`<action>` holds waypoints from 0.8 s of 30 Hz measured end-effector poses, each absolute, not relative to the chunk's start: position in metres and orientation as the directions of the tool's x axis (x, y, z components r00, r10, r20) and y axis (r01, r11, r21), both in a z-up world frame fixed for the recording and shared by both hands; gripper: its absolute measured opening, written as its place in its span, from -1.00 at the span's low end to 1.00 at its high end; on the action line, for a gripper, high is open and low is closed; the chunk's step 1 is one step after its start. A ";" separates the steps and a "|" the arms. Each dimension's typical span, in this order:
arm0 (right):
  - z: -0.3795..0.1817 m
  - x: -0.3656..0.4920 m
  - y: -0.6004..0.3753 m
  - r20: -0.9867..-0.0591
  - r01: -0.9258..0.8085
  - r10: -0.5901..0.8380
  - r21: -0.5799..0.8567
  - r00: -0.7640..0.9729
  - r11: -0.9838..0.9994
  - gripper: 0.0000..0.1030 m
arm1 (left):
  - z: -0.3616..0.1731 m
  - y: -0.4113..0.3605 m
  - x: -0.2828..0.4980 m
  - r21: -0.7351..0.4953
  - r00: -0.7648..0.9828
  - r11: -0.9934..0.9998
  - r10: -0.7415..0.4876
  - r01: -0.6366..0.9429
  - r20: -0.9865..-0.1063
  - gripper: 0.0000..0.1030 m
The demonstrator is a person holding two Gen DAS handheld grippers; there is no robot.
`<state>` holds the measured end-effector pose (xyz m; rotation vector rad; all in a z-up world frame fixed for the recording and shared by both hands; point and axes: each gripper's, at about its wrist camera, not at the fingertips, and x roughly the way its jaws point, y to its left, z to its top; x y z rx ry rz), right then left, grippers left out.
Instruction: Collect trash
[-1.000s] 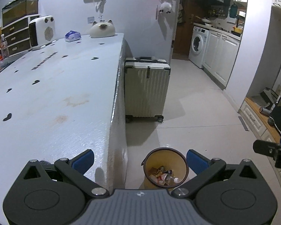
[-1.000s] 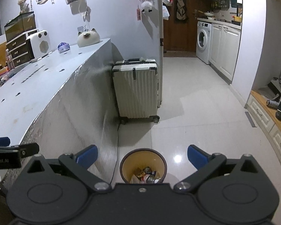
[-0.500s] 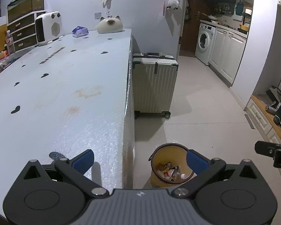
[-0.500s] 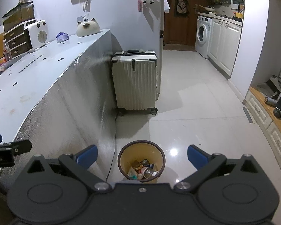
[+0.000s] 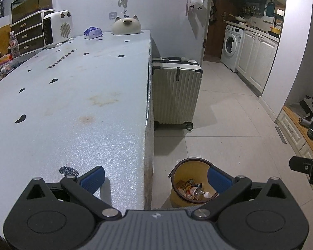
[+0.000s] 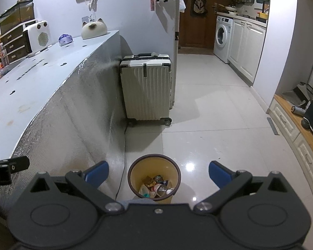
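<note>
A yellow trash bin [image 5: 178,176] with a dark rim stands on the floor beside the table's corner; it also shows in the right wrist view [image 6: 135,176]. It holds wrappers and a clear plastic bottle [image 5: 199,192]. My left gripper [image 5: 155,176] is open and empty, above the table's right edge and the bin. My right gripper [image 6: 158,171] is open and empty, above the bin. Each gripper's tip shows at the edge of the other's view.
The long pale table [image 5: 73,104] carries a white heater [image 5: 56,29], a cat-shaped ornament [image 5: 126,25] and a small blue pack [image 5: 92,32] at its far end. A white suitcase [image 5: 175,95] stands beyond the bin. Kitchen cabinets and a washing machine [image 6: 223,37] are at the back right.
Both grippers have drawn back and shifted left, so the bin sits further right in the left wrist view. Both stay open and empty.
</note>
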<state>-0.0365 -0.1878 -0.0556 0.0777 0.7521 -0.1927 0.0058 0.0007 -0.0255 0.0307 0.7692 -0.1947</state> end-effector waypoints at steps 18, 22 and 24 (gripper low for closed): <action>-0.056 -0.037 -0.189 -0.686 0.203 -0.146 0.002 0.712 0.979 1.00 | -0.024 0.000 0.007 -0.041 0.703 0.981 -0.163 0.187 -0.693 1.00; -0.056 -0.038 -0.189 -0.687 0.204 -0.147 0.002 0.712 0.979 1.00 | -0.024 0.000 0.007 -0.039 0.704 0.982 -0.162 0.187 -0.692 1.00; -0.056 -0.038 -0.190 -0.686 0.204 -0.147 0.002 0.712 0.979 1.00 | -0.024 0.000 0.008 -0.041 0.704 0.981 -0.163 0.188 -0.692 1.00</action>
